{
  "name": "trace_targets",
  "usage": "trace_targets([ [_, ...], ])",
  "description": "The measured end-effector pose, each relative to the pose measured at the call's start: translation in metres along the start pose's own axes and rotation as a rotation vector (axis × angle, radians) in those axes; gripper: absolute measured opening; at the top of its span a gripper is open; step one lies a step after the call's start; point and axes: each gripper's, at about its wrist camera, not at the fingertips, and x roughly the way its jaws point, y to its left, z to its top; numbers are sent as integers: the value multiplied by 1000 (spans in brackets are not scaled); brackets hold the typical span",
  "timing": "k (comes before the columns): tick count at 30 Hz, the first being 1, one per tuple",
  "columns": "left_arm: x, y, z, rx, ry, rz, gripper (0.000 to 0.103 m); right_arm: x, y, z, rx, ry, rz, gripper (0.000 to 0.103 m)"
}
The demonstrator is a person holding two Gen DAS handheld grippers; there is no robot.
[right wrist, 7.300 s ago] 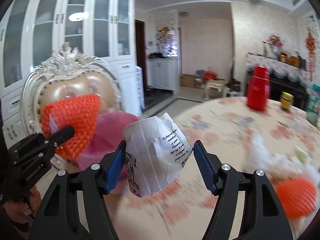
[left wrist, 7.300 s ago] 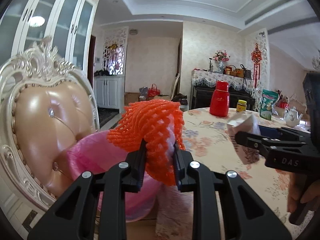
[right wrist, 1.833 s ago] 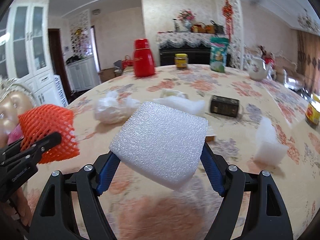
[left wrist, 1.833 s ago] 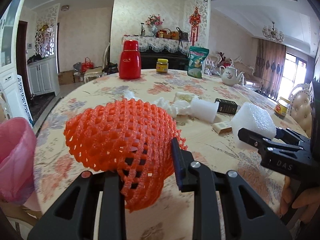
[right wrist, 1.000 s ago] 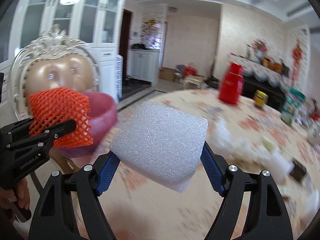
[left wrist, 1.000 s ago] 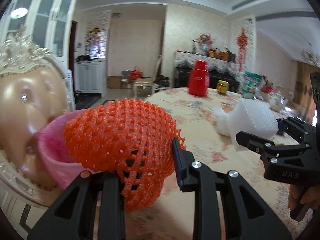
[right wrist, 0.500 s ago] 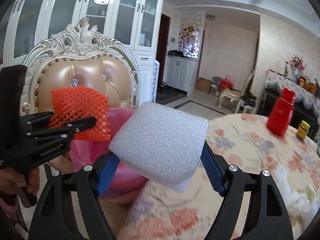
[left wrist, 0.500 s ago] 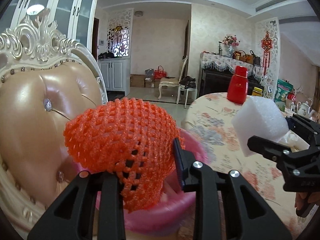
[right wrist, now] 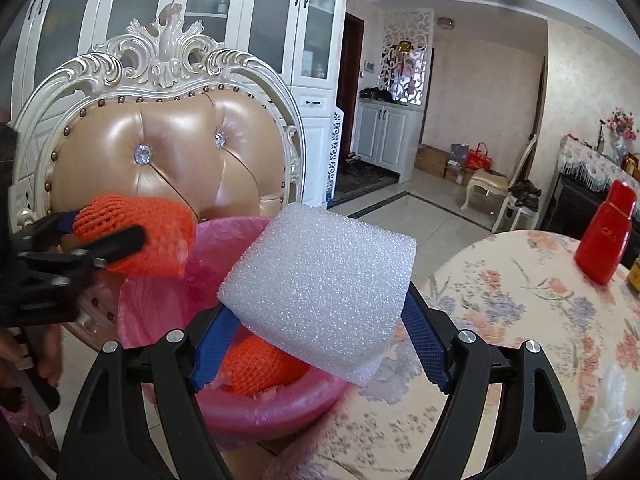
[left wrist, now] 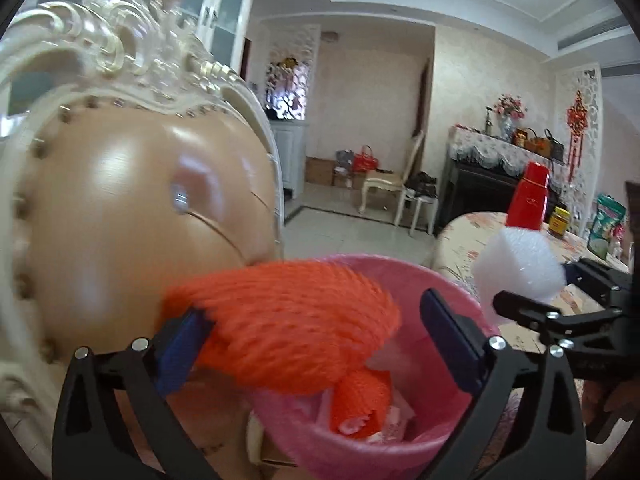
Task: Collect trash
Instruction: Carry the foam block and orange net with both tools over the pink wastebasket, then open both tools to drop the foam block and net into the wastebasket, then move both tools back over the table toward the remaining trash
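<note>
Beside the worktop (right wrist: 520, 300), left claw (left wrist: 316, 344) has just opened, dropping orange netting (left wrist: 288, 320) over pink bin (left wrist: 448, 292); right claw (right wrist: 320, 332) grips white foam (right wrist: 320, 292), best released squarely above it.

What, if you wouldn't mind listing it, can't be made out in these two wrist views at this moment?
- Orange foam net: motion-blurred in the left wrist view between the just-opened pads of the left tool; whether it still touches them is unclear.
- Pink bin: the white foam block held by the right tool hides most of its contents in the right wrist view.
- Table: cut off at the right edge.
</note>
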Motion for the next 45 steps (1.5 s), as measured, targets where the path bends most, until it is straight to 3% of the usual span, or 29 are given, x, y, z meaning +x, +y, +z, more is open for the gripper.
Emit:
trace_targets([
  [3,-19,2,2,5,-30,43,98,10,4,0,8,7,15,75],
  [11,-34,4,4,4,-45,44,98,29,10,0,28,24,30,76],
  [14,-41,1,8,-1,-54,41,98,26,6,-1,57,33,54,83],
  [21,-64,-6,9,-3,-82,50,98,7,5,1,39,25,57,85],
  [25,-76,-20,3,9,-73,32,98,-30,-12,-10,52,-2,18,85],
  [31,-78,-81,-12,81,-24,-85,98,-111,-54,-50,90,-18,-105,85],
  [37,-76,-185,-33,170,46,-306,98,-199,-111,-112,223,-2,-284,85],
  [45,-80,-324,-58,213,150,-551,98,-305,-182,-188,387,52,-553,85],
])
